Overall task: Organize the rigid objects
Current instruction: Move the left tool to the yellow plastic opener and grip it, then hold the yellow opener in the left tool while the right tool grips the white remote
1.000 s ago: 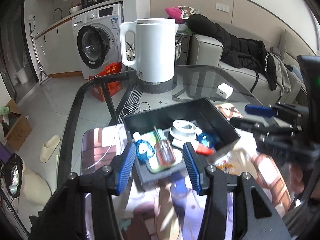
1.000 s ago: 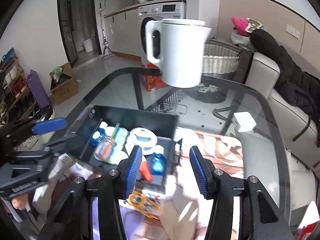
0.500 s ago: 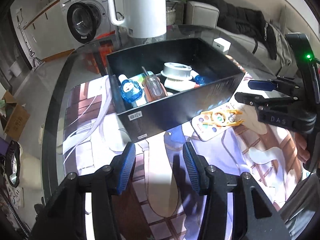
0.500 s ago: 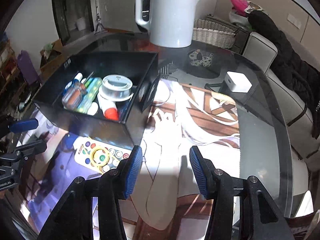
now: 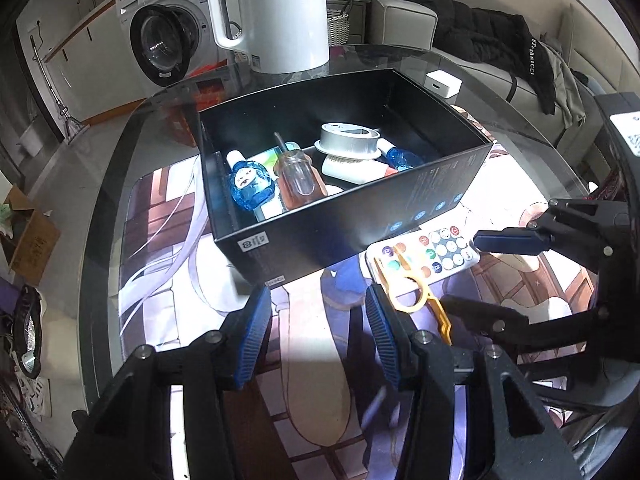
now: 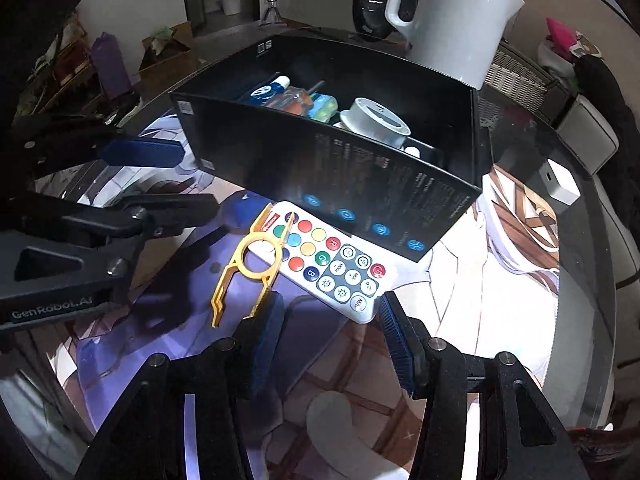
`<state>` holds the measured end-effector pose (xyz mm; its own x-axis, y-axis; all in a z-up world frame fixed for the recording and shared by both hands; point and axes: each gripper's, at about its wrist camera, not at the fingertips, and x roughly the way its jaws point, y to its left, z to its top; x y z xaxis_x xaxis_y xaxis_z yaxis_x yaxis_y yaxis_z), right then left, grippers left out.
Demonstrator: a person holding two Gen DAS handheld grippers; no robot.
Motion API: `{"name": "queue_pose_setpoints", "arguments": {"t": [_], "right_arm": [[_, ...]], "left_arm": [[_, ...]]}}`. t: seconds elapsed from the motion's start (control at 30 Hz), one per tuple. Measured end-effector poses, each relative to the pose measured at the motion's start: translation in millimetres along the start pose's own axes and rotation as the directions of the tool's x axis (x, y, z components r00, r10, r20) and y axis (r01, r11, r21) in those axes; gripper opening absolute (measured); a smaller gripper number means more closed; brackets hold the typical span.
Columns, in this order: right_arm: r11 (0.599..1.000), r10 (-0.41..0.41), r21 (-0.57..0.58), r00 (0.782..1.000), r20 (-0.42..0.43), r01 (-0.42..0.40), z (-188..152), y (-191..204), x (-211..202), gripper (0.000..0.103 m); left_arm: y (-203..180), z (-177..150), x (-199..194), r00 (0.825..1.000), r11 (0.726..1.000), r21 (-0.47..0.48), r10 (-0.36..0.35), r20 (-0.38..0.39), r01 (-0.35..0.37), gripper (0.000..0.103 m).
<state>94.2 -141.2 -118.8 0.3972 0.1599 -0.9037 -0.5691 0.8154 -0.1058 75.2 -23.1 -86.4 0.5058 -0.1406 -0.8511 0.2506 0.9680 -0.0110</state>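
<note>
A black open box (image 5: 460,160) (image 6: 400,200) stands on the printed mat. It holds a blue bottle (image 5: 250,184), an orange-handled screwdriver (image 5: 296,176), a silver tape roll (image 5: 348,142) (image 6: 374,118) and other small items. A white remote with coloured buttons (image 5: 436,250) (image 6: 332,264) lies in front of the box, with a yellow plastic tool (image 5: 412,296) (image 6: 250,270) resting partly on it. My left gripper (image 5: 318,334) is open and empty, just before the box's near corner. My right gripper (image 6: 332,334) is open and empty, right at the remote's near end.
A white kettle (image 5: 276,12) (image 6: 452,16) stands behind the box on the glass table (image 5: 120,184). A small white charger (image 5: 442,84) (image 6: 560,182) lies at the far right. A washing machine (image 5: 168,36) and a sofa with a black jacket (image 5: 472,36) are beyond the table.
Both grippers have pulled back and dropped lower toward the mat. The right gripper has swung over to the remote and yellow tool, which now lie just ahead of its fingers.
</note>
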Motion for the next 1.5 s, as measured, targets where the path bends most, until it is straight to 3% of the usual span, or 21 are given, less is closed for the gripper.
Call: {"name": "queue_pose_setpoints", "arguments": {"t": [0.3,0.43,0.63,0.7,0.73,0.97,1.2,1.5], "right_arm": [[0.994,-0.059,0.093,0.998,0.013,0.057,5,-48,-3,0.051],[0.994,-0.066,0.093,0.998,0.018,0.064,5,-51,-3,0.051],[0.992,-0.077,0.100,0.996,0.036,0.073,6,-54,-6,0.051],[0.993,-0.055,0.103,0.998,0.040,0.051,6,-57,-3,0.051],[0.994,-0.042,0.100,0.998,0.042,0.037,7,-56,-2,0.051],[0.998,0.035,0.052,0.998,0.049,-0.037,17,-40,7,0.051],[0.992,0.087,0.090,0.996,0.027,-0.089,19,-37,11,0.053],[0.981,-0.058,0.184,0.998,0.010,0.055,15,-63,9,0.053]], "left_arm": [[-23,6,7,0.999,0.999,0.026,-0.035,-0.013,0.036,0.049],[-36,10,17,0.997,0.997,0.036,-0.060,-0.043,0.062,0.049],[-49,11,31,0.996,0.996,0.079,-0.038,-0.077,0.044,0.048],[-44,9,29,0.994,0.995,0.070,-0.068,-0.083,0.074,0.028],[-42,9,27,0.994,0.995,0.068,-0.066,-0.086,0.072,0.024],[-11,-2,20,0.995,0.999,0.032,-0.036,-0.094,0.039,0.024],[21,-7,20,0.996,1.000,-0.029,-0.005,-0.093,0.002,0.024],[14,-3,24,0.996,0.999,-0.031,0.008,-0.084,-0.010,0.024]]}}
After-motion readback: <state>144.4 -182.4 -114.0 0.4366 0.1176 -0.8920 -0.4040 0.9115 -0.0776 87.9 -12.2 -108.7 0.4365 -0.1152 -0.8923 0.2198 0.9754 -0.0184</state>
